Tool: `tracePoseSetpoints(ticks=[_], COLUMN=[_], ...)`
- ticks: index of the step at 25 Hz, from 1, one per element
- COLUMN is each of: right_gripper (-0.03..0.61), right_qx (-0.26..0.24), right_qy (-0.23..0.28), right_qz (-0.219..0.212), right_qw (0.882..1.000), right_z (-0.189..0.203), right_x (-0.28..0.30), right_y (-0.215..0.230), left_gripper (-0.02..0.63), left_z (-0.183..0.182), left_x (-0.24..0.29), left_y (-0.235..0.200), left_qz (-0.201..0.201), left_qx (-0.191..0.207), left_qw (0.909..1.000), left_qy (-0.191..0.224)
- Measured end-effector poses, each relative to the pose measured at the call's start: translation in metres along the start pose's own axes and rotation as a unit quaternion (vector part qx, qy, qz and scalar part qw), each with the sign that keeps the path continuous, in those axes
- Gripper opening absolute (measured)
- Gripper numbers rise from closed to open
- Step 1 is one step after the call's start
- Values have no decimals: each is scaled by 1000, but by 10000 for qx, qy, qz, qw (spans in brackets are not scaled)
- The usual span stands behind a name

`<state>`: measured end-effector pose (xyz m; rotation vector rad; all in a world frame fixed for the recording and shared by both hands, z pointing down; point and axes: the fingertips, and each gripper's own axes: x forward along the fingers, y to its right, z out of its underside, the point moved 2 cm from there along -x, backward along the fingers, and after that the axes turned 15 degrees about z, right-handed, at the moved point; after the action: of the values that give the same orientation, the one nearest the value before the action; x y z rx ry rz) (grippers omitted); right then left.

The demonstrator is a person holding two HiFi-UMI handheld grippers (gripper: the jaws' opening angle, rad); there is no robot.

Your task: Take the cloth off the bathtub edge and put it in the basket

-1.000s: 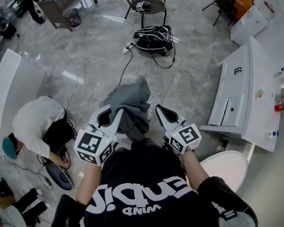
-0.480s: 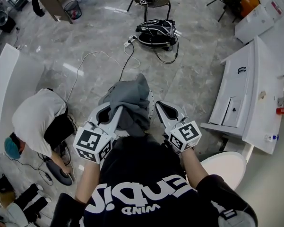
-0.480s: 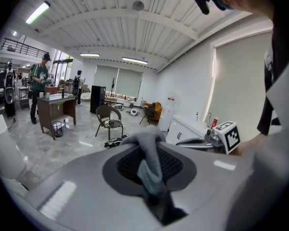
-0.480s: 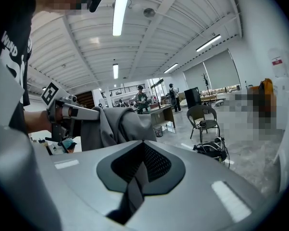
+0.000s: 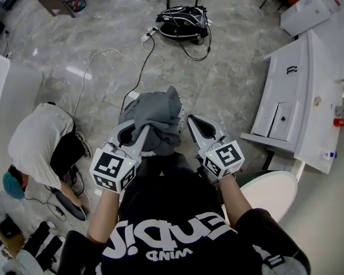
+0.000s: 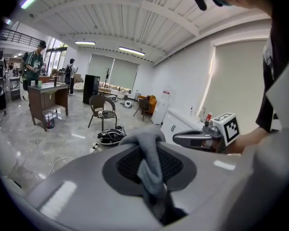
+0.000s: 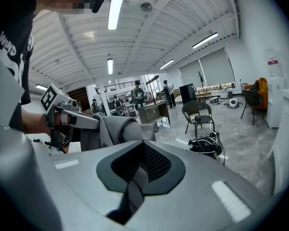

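Two grippers out in front of my chest, both pointing forward and slightly down, tips angled toward each other. Left gripper (image 5: 143,133): my fingers pinch a fold of the grey cloth (image 5: 154,114), and the rest bunches over the tip and drapes down. The left gripper view confirms it, with fabric wedged between the pads. Right gripper (image 5: 192,122): jaws together, no cloth in them, sitting just beside the bundle; can't tell if it touches. Marker cubes (image 5: 111,171) sit nearest me, above my black T-shirt (image 5: 177,228).

White perforated rim (image 5: 182,111) peeks out at the cloth's right edge, between the tips; can't tell what it belongs to. White rounded fixture (image 5: 269,196) is low on my right, with a white cabinet (image 5: 300,107) beyond it and a red bottle (image 5: 341,122) on top. Person in white shirt (image 5: 37,145) crouches on my left. Floor (image 5: 234,79) is grey marble. A white cable (image 5: 103,59) snakes across it toward a black bag (image 5: 183,23) with leads. Further out: chair (image 6: 102,110), wooden desk (image 6: 45,94), bin (image 6: 49,119), people standing by the windows.

Versus a second ago: cloth stays clamped in the left, right stays closed. Head view has shifted, so bag and cable sit closer to the top edge. The chair is nearly cut off, and the crouching person has slid further left.
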<state>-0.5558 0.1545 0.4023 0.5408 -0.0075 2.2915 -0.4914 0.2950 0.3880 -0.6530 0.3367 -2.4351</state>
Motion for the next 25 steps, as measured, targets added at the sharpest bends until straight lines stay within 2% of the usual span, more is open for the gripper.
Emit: tracePoseSetpoints(ticks=[10, 16, 25], right_gripper=[9, 9, 9], right_qx=[72, 68, 125], right_qy=[-316, -490, -821], right_qz=[127, 76, 306], right_qw=[9994, 9987, 9961], right_z=[34, 63, 115], right_x=[24, 43, 59], right_y=[-12, -21, -15], left_gripper=[46, 46, 46], left_z=[50, 94, 152], left_x=[18, 34, 51], left_y=[-31, -52, -82], left_qz=[226, 318, 294], left_qx=[-205, -411, -623], left_qw=[9990, 9974, 9962], left_qy=[-316, -490, -530])
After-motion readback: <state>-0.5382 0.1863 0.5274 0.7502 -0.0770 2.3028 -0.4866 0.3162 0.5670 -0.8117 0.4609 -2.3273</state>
